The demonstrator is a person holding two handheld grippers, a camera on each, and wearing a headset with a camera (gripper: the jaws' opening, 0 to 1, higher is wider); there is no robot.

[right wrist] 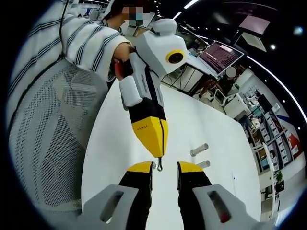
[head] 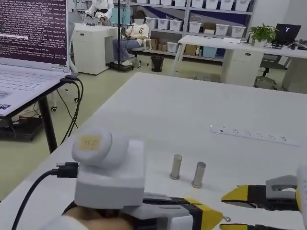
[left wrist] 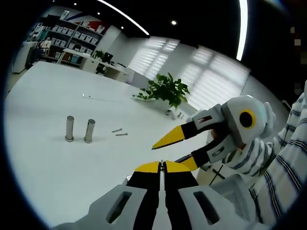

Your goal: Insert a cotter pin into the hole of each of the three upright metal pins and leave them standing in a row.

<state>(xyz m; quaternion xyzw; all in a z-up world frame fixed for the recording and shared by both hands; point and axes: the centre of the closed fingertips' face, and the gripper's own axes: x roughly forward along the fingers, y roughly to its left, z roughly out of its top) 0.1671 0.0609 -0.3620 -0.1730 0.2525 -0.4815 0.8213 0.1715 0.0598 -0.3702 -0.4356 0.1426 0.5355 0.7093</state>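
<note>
Left tool (head: 217, 216), jaws together on a cotter pin (right wrist: 159, 164), holds it tip-out between the parted jaws of the right tool (right wrist: 165, 168). Two upright pins (head: 176, 166) stand on the tabletop (head: 192, 115) just beyond both tips, axes vertical; holes too small to see.

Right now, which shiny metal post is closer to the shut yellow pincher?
The right-hand post in the head view: it stands nearer the left gripper, the shut one, than the other post, which is farther left.
</note>
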